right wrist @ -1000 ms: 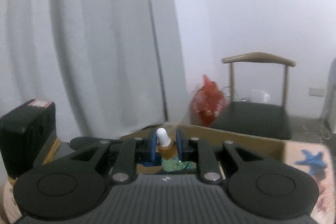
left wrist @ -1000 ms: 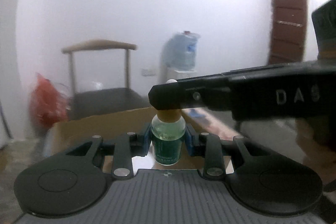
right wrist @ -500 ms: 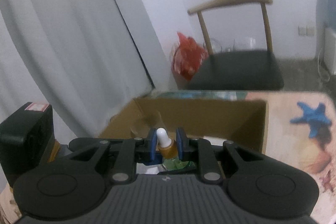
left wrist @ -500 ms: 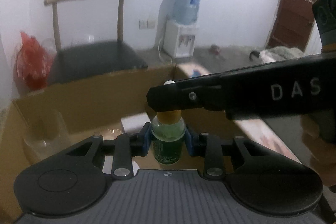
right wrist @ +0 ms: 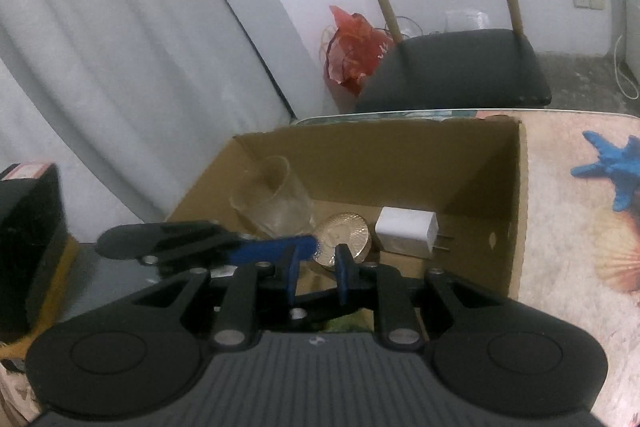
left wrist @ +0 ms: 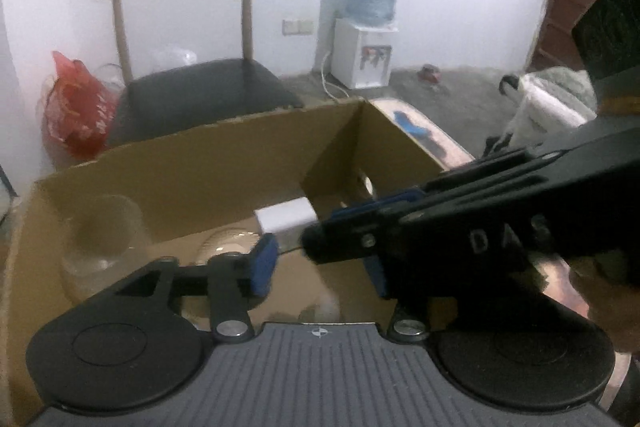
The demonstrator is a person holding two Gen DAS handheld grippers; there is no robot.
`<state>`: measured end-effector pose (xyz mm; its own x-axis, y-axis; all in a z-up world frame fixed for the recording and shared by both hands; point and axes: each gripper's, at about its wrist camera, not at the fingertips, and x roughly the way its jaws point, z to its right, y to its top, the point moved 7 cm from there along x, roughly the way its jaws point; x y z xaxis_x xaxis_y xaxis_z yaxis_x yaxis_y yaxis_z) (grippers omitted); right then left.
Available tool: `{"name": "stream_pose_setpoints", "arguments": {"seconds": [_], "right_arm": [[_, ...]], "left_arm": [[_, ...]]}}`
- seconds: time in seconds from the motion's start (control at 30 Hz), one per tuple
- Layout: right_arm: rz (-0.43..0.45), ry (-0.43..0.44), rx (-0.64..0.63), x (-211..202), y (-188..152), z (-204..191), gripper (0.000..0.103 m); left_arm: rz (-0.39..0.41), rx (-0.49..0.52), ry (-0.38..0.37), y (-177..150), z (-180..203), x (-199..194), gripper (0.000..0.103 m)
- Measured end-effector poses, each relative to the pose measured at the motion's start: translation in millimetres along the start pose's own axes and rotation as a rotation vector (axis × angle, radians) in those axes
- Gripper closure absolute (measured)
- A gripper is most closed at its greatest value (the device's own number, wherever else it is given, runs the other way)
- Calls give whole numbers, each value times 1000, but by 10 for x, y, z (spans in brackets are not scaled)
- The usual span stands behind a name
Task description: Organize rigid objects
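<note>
Sorting appeared well advanced: a glass (right wrist: 272, 199), a gold disc (right wrist: 344, 235) and a white plug (right wrist: 408, 237) lay inside the cardboard box (right wrist: 400, 155). Jaws of the left gripper (left wrist: 320, 275) were opening with nothing between them. The right gripper (right wrist: 316, 273) was clenched, nothing visible in its narrow gap. Only a patch of the green bottle (right wrist: 344, 323) showed, low beneath that gripper at the box's near side. Its long axis and heading could not be determined.

We've got the open cardboard box (right wrist: 520, 195) on the table. Inside: a clear glass tumbler (right wrist: 276, 205) tipped against the left wall, a round gold coin-looking disc (right wrist: 346, 233) lying flat beside it, and a white plug adapter (right wrist: 408, 231) on its side, prongs pointing right.
</note>
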<state>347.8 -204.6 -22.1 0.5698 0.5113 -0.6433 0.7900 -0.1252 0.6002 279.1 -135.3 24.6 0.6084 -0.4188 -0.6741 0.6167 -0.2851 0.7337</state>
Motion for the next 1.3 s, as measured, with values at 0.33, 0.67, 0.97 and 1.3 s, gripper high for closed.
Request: {"name": "stream_pose_setpoints", "arguments": {"seconds": [0.33,0.67,0.97,1.3], "right_arm": [[178,177,-83,-818,-383,-744,82],[75,191,-176,-498,-976,-1391,81],[110,94,-129,-703,-995,-1135,81],[145,42,-70,-822,-986,-866,81]], "left_arm": [[115,-272,150,-892,-836,-1825,25],[-149,-431,254,-2139,-866,-1393,46],[-102,-388,298,-2110,-873,-1377,82],[-73,-390,257,-2040,-856,-1375,82]]}}
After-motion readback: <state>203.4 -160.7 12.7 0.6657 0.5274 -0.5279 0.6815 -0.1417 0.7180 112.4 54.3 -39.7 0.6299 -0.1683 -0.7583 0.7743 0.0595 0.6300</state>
